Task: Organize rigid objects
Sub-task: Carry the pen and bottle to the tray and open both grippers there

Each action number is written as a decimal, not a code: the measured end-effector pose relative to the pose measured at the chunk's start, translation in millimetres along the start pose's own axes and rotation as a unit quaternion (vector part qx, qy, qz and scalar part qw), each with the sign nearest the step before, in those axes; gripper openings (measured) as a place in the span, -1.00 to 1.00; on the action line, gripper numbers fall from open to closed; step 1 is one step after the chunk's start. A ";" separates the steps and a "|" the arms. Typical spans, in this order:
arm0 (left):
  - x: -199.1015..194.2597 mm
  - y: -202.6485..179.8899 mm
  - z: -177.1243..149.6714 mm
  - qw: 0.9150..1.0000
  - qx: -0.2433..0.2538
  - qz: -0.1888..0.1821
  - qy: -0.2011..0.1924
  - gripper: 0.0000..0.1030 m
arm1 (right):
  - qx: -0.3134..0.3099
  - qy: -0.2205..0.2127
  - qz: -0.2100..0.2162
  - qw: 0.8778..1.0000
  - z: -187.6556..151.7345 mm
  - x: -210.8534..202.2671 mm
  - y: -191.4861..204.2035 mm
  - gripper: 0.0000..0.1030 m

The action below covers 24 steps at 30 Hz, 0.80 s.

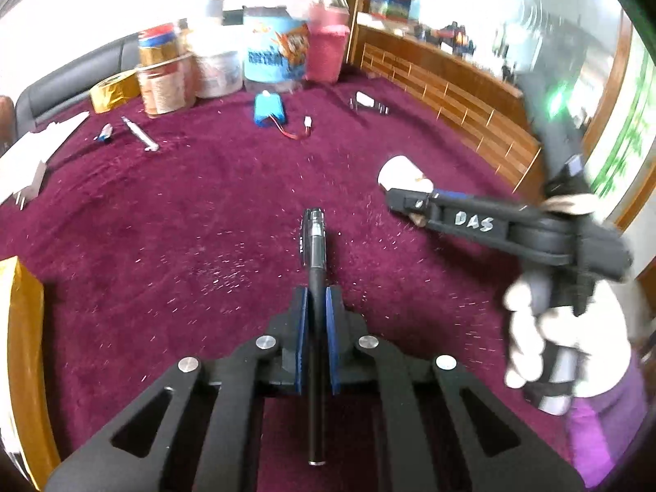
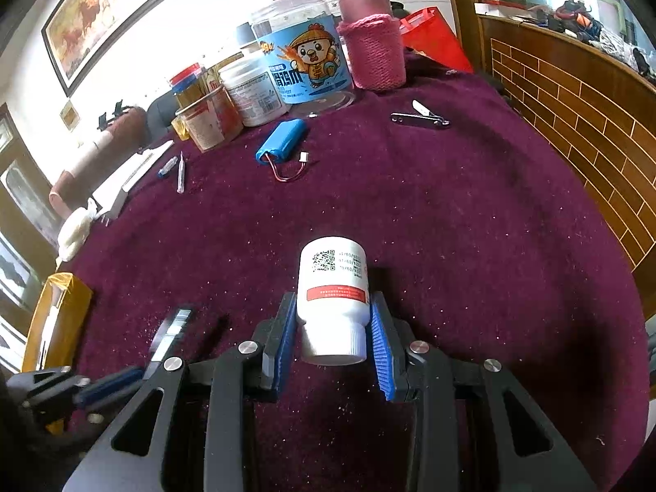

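Slim black pen [image 1: 316, 287] pinched in left gripper [image 1: 316, 299], smooth white plastic bottle [image 2: 333, 291] clamped in right gripper [image 2: 334, 324], over plush maroon cloth [image 1: 184, 213].

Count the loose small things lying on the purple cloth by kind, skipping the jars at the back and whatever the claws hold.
Battery pack: 1
Nail clipper: 1
Thin pen-like tools: 2
Total: 4

open maroon cloth [image 2: 451, 213] mid-table, jars [image 2: 303, 69] crowding the far edge
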State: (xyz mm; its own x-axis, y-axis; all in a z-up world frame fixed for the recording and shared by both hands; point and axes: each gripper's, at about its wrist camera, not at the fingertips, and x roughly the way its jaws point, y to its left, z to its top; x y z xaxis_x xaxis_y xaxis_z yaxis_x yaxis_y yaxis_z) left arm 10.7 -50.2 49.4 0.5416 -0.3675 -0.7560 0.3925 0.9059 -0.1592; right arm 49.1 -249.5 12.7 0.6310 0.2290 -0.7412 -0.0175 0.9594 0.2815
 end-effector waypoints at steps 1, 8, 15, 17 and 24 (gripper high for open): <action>-7.5 4.4 -2.2 1.000 -0.008 -0.008 -0.005 -0.89 | 0.001 -0.002 0.001 1.000 0.2 -0.3 -0.6 -0.42; -102.0 58.0 -39.4 0.994 -0.072 -0.041 -0.071 -0.88 | 0.008 -0.017 0.011 1.000 0.8 -3.6 -2.3 -0.42; -190.9 157.1 -112.1 0.977 -0.177 0.032 -0.112 -0.88 | 0.016 -0.021 0.002 1.000 0.3 -4.6 -4.2 -0.42; -205.1 181.6 -132.5 0.971 -0.203 0.057 -0.113 -0.88 | 0.010 -0.022 -0.008 1.000 0.5 -5.8 -0.6 -0.42; -218.8 240.5 -181.7 0.946 -0.281 0.119 -0.106 -0.87 | -0.019 -0.018 0.048 0.999 -9.0 -28.7 54.8 -0.42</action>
State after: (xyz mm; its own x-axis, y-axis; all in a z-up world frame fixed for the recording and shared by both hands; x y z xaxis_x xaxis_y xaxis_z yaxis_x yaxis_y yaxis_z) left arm -148.5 286.3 61.2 0.7257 -0.1180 -0.6779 -0.1855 0.9152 -0.3579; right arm 23.1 -202.1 43.9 0.6520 0.3146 -0.6898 -0.1080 0.9391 0.3262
